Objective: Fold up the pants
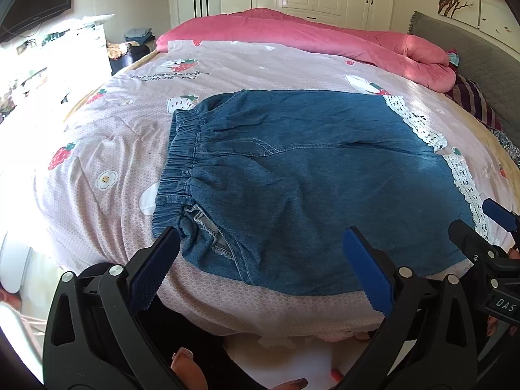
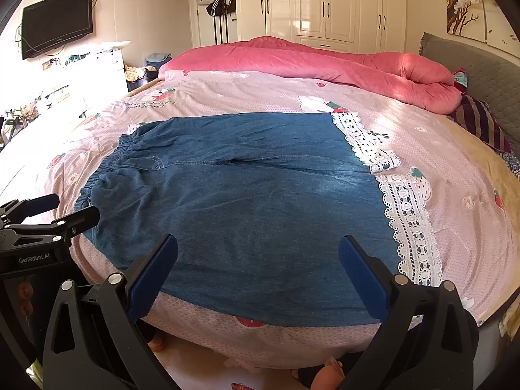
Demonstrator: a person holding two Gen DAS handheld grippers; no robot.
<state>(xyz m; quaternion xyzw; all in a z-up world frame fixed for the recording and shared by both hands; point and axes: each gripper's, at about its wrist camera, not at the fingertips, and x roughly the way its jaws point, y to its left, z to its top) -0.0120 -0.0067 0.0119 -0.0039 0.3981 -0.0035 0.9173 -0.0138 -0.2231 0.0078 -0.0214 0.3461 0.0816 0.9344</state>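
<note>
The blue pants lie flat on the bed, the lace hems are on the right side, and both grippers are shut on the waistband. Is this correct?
Not quite. Both grippers are open and hold nothing: the left gripper and the right gripper hover at the near edge, as each wrist view shows. The pants do lie flat on the bed, lace hems on the right.

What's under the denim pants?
The pink strawberry-print bedsheet shows all around the denim pants, which lie flat on it. The sheet directly beneath is covered, so anything there is hidden.
</note>
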